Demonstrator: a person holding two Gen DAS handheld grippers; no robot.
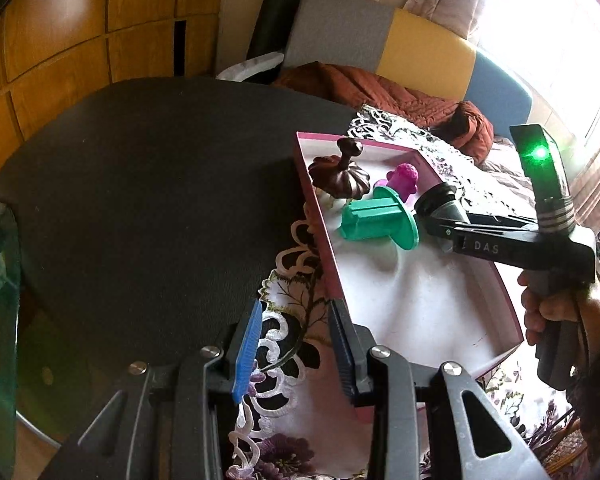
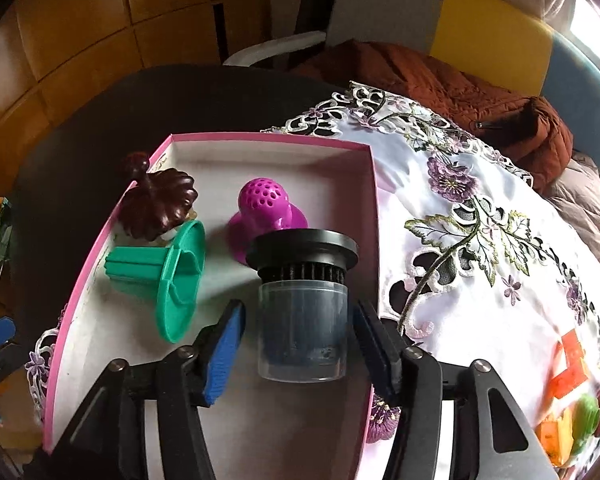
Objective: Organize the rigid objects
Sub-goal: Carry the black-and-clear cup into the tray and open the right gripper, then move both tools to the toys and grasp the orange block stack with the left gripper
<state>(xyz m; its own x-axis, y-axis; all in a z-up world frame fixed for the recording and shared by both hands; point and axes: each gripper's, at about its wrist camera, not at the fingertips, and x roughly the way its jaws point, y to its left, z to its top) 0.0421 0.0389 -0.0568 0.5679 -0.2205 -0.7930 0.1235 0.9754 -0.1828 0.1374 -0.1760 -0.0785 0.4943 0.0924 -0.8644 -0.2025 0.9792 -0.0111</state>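
Inside the pink box [image 2: 260, 138], my right gripper [image 2: 296, 352] has its jaws apart, either side of the filter [image 2: 302, 308]. Gaps show on both sides, pads off it. Filter sits in the box, black cap toward the purple piece [image 2: 266, 208], which looks just beside or touching it. Green part [image 2: 168, 276] and brown ornament [image 2: 160, 200] lie to its left.

Left gripper [image 1: 294, 344] straddles the box wall, jaws apart; can't tell if the pads bite.

Risks, as I judge them:
- filter's a cylinder, could roll if it's on its side
- pulling out skewed, a finger could snag it and drag it
- left grip slipping would shift the box
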